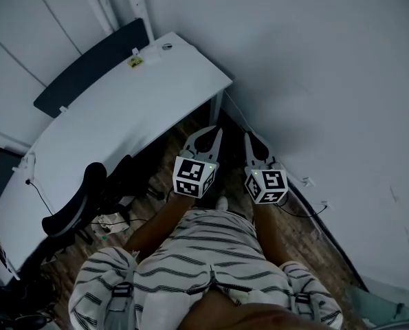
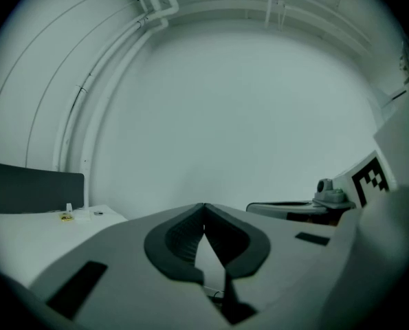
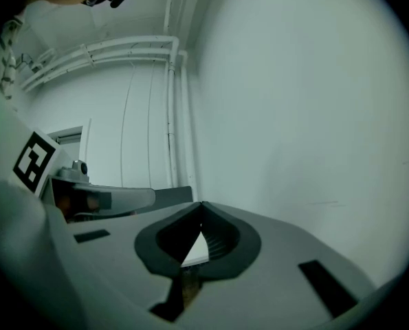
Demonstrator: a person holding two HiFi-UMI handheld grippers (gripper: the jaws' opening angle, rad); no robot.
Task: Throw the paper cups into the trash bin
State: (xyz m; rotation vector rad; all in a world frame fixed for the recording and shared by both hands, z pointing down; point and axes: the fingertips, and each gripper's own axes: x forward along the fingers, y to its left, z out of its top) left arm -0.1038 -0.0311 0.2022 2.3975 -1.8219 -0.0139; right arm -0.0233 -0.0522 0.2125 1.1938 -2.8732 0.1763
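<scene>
I face a bare white wall (image 1: 314, 60), with the white tabletop (image 1: 122, 108) on my left. No paper cup or trash bin shows in any view. That fits cups waiting out of sight, or cups already binned. The left gripper (image 2: 204, 206) and right gripper (image 3: 201, 205) point level, jaws closed on nothing, so I judge it wise to find both things before committing.

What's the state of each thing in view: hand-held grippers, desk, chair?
Left hand-held gripper: shut, empty.
Right hand-held gripper: shut, empty.
Desk: top mostly bare, small items at the far end.
Chair: empty, at the desk's edge.
Paper cups, trash bin: not in view.
</scene>
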